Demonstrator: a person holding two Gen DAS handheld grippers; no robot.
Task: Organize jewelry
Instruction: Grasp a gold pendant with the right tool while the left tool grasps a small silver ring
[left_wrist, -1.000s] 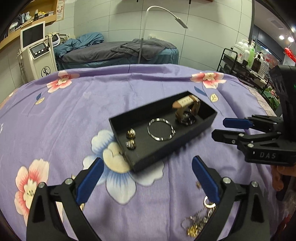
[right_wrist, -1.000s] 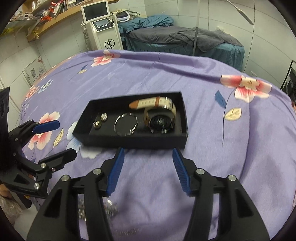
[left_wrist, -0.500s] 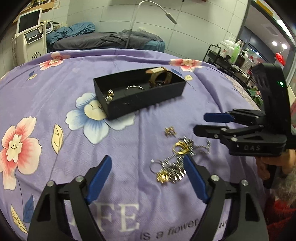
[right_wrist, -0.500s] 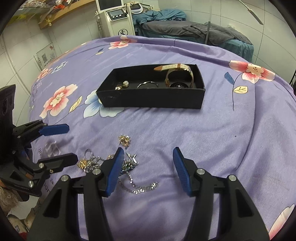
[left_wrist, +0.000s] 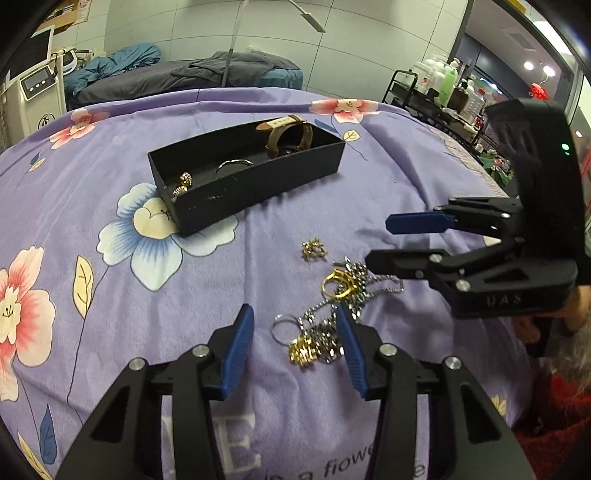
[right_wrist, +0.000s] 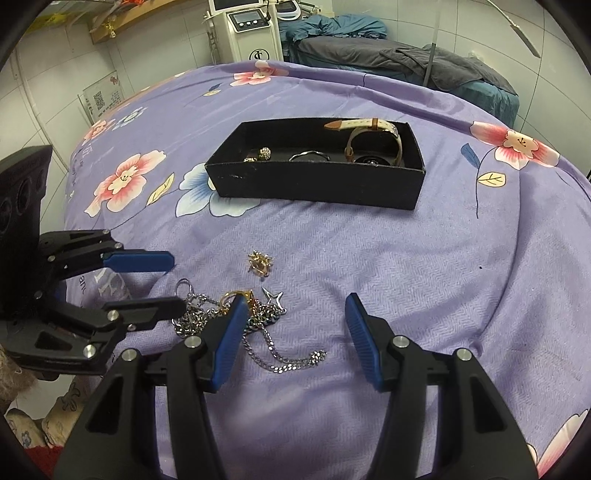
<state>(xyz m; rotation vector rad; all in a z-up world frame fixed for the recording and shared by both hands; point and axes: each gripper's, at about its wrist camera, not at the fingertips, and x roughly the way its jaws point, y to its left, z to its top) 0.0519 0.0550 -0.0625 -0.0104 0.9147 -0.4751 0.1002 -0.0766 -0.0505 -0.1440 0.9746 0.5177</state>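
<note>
— Both claws, left gripper (left_wrist: 295, 343) and right gripper (right_wrist: 293, 328), were held wide and empty over the jewelry pile (left_wrist: 325, 317) on the purple sheet (left_wrist: 221, 280).

— Could several pieces be dragged up together?

— Likely; the chains (right_wrist: 280, 354) were tangled. The black box (right_wrist: 317, 181), well apart, was unobstructed, with a watch (right_wrist: 373, 142) kept inside

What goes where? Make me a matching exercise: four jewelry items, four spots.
Items:
1. watch
2. bangle
3. gold brooch
4. chain

Spots:
A. alone on the cloth, between box and pile
B. box, right end in the right view
C. box, middle
D. cloth, between the right tongs' fingers

Pairs: 1-B, 2-C, 3-A, 4-D
</note>
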